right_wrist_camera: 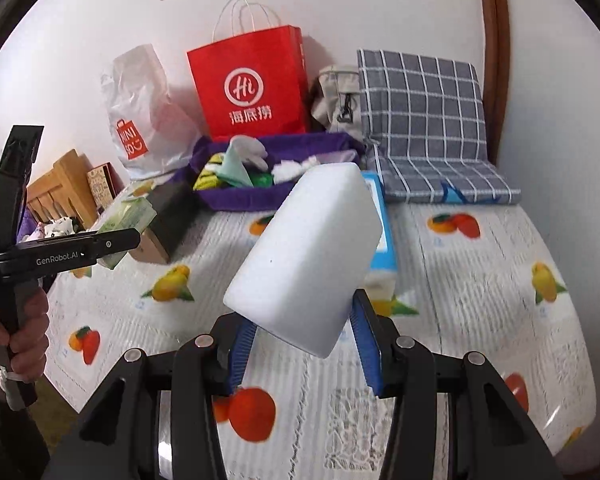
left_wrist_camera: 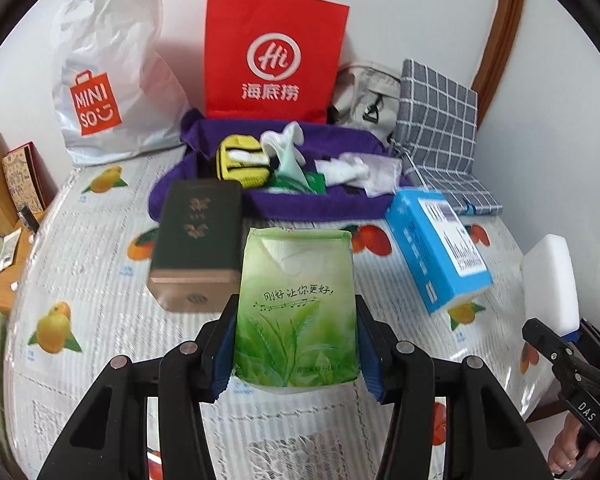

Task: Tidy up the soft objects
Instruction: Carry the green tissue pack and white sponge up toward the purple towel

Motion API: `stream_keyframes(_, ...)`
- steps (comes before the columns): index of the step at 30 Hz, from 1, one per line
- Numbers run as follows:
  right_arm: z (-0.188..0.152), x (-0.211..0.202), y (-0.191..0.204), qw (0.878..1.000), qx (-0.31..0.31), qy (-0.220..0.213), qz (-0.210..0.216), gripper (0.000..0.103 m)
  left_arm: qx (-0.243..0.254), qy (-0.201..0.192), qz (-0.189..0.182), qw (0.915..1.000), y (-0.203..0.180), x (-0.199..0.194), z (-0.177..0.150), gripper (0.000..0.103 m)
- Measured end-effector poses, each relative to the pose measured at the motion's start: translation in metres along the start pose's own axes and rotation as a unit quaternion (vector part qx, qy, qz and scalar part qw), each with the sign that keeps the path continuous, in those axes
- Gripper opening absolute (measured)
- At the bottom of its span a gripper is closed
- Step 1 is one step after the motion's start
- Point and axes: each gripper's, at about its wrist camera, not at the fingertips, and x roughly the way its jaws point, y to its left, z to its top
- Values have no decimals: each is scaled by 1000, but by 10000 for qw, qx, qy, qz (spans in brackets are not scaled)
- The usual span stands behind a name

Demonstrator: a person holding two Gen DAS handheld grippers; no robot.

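- Left tool (left_wrist_camera: 296, 344) pinched on green tissue pack (left_wrist_camera: 296, 304), bottom centre, above tabletop (left_wrist_camera: 100, 264).
- Right tool (right_wrist_camera: 302, 344) clamped on white sponge (right_wrist_camera: 304, 256), frame centre.
- Purple basket (left_wrist_camera: 268, 204) upper centre.

Surface (left_wrist_camera: 100, 264), fruit-print cover: purple tray (left_wrist_camera: 204, 204), dark green box (left_wrist_camera: 196, 240), blue box (left_wrist_camera: 436, 248), red paper bag (left_wrist_camera: 272, 56), white plastic bag (left_wrist_camera: 112, 72), checked cushion (left_wrist_camera: 436, 120), beige pouch (left_wrist_camera: 364, 96).

Lighting was bright, even and diffuse; its source could not be determined. Shadows were soft. Beyond the jaws the tablecloth (right_wrist_camera: 480, 280) appeared slightly blurred, possibly from motion. Fisheye distortion curved all edges into dark corner vignetting.
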Motion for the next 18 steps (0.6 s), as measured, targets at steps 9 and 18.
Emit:
stream_keyframes(9,40,6,11,9998,-121,-140,12,46,-300,-53,123,9995,20,1,27,50)
stream_keyframes(18,72,28,13,9998,-138,-123,77,46,-287,-180,395,9986,29,3,47,50)
